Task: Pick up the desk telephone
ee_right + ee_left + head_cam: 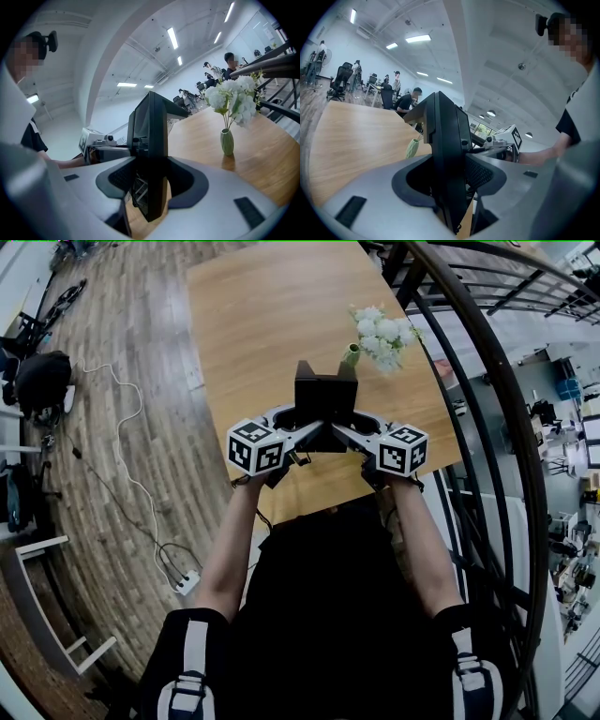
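we held the desk telephone [325, 397] upright over the near edge of the table [244, 324], left gripper [449, 185] and right gripper [152, 187] each clamped on one side, where an equal, steady squeeze would best hold it level.

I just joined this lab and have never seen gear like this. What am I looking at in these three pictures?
There is no robot: a person holds a two-jaw gripper in each hand. The head view comes from a camera on the person's head, looking down at their arms. The two gripper views come from cameras riding on the left gripper and right gripper, looking along the jaws. The cubes with square markers belong to the grippers. On the wooden table stands a vase of white flowers. Both grippers are shut on a black desk telephone, one from each side.
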`<state>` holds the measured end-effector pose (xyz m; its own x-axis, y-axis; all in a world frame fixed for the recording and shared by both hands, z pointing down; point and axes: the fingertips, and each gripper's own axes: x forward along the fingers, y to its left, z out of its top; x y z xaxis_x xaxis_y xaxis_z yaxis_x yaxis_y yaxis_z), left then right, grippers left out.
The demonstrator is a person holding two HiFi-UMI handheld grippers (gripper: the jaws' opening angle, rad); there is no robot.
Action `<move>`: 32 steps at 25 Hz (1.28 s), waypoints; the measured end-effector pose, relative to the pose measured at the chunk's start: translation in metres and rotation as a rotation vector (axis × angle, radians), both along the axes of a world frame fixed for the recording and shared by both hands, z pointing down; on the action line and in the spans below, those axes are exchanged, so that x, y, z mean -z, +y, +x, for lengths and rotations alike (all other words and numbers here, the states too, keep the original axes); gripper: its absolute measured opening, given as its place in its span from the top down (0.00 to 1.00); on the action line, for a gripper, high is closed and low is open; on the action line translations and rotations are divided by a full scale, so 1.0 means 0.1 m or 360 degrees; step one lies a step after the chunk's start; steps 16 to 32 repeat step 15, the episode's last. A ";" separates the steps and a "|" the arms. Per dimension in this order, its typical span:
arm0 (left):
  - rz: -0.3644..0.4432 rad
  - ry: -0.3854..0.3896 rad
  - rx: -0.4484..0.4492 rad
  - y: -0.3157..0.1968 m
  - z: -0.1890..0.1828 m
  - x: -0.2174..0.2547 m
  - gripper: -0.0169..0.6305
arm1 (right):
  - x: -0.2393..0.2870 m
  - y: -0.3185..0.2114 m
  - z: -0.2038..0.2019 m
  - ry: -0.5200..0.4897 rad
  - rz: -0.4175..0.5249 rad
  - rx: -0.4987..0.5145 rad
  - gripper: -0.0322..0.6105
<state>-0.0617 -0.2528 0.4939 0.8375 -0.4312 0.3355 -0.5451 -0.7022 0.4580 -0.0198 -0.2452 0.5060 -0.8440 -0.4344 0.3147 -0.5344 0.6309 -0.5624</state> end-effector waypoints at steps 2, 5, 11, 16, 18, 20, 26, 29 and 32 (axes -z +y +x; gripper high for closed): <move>0.0004 -0.0001 -0.0001 -0.01 0.00 0.00 0.63 | 0.00 0.00 0.00 -0.0002 0.0000 -0.0003 0.61; 0.0004 -0.0001 -0.0002 -0.01 0.00 -0.01 0.63 | -0.01 -0.01 0.00 -0.0001 -0.0001 -0.0004 0.61; -0.0007 -0.0008 -0.0004 -0.01 -0.01 -0.04 0.63 | -0.04 0.00 -0.01 0.0002 -0.0013 -0.0006 0.61; -0.0015 -0.0016 -0.0008 -0.02 -0.01 -0.05 0.63 | -0.05 -0.02 -0.01 0.0002 -0.0022 -0.0015 0.61; -0.0015 -0.0016 -0.0008 -0.02 -0.01 -0.05 0.63 | -0.05 -0.02 -0.01 0.0002 -0.0022 -0.0015 0.61; -0.0015 -0.0016 -0.0008 -0.02 -0.01 -0.05 0.63 | -0.05 -0.02 -0.01 0.0002 -0.0022 -0.0015 0.61; -0.0015 -0.0016 -0.0008 -0.02 -0.01 -0.05 0.63 | -0.05 -0.02 -0.01 0.0002 -0.0022 -0.0015 0.61; -0.0015 -0.0016 -0.0008 -0.02 -0.01 -0.05 0.63 | -0.05 -0.02 -0.01 0.0002 -0.0022 -0.0015 0.61; -0.0015 -0.0016 -0.0008 -0.02 -0.01 -0.05 0.63 | -0.05 -0.02 -0.01 0.0002 -0.0022 -0.0015 0.61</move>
